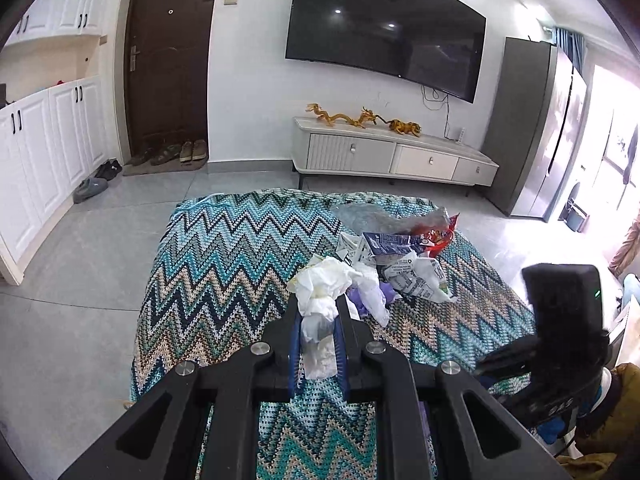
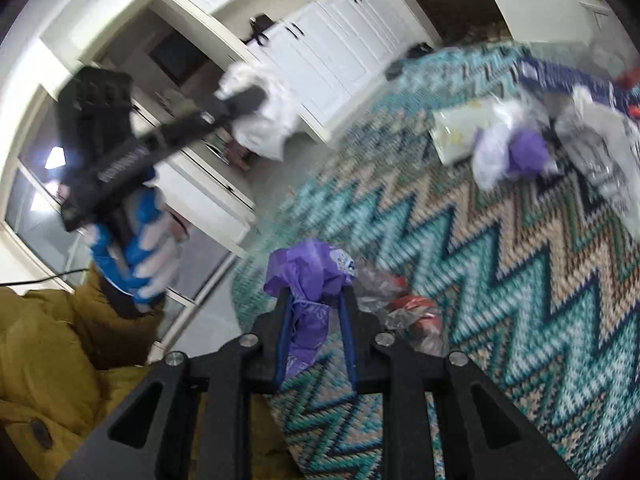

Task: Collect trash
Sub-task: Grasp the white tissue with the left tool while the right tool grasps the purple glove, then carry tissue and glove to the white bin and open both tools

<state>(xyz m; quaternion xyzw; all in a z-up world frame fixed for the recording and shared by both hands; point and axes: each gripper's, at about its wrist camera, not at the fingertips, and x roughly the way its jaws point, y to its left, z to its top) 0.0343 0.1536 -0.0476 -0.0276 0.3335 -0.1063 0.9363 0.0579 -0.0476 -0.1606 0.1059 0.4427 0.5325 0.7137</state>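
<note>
Nearest in the left wrist view, the left gripper point(image 1: 317, 320) has its jaws pinching a crumpled white tissue point(image 1: 320, 300), which bulges out past the tips and trails back between the blue pads. It sits over the near middle of the counter, which is covered by a zigzag knitted cloth point(image 1: 224, 264) in teal, tan and black.

In the right wrist view, the right gripper point(image 2: 316, 304) has its jaws pinching a purple plastic bag point(image 2: 308, 276), bunched above the tips and hanging down between them. Just right of it on the cloth lies a clear wrapper with red print point(image 2: 404, 312). That view is motion-blurred. To its left, the other gripper shows with the tissue at its tip, held by a hand in a blue and white glove point(image 2: 136, 248) above a mustard jacket sleeve point(image 2: 48, 352).

Farther on in the left wrist view, a heap of trash lies on the right half of the cloth: a white and purple wad point(image 1: 372, 292) just beyond the tissue, a crumpled printed white wrapper point(image 1: 420, 276), a flattened dark blue carton point(image 1: 388, 244), a red snack bag point(image 1: 438, 236) and a clear plastic bag point(image 1: 372, 216) at the far edge.

Beyond the counter stand a low TV cabinet point(image 1: 392, 156) with 2 golden dragon figures point(image 1: 348, 118), a wall TV point(image 1: 384, 36) and a brown door point(image 1: 168, 60).
</note>
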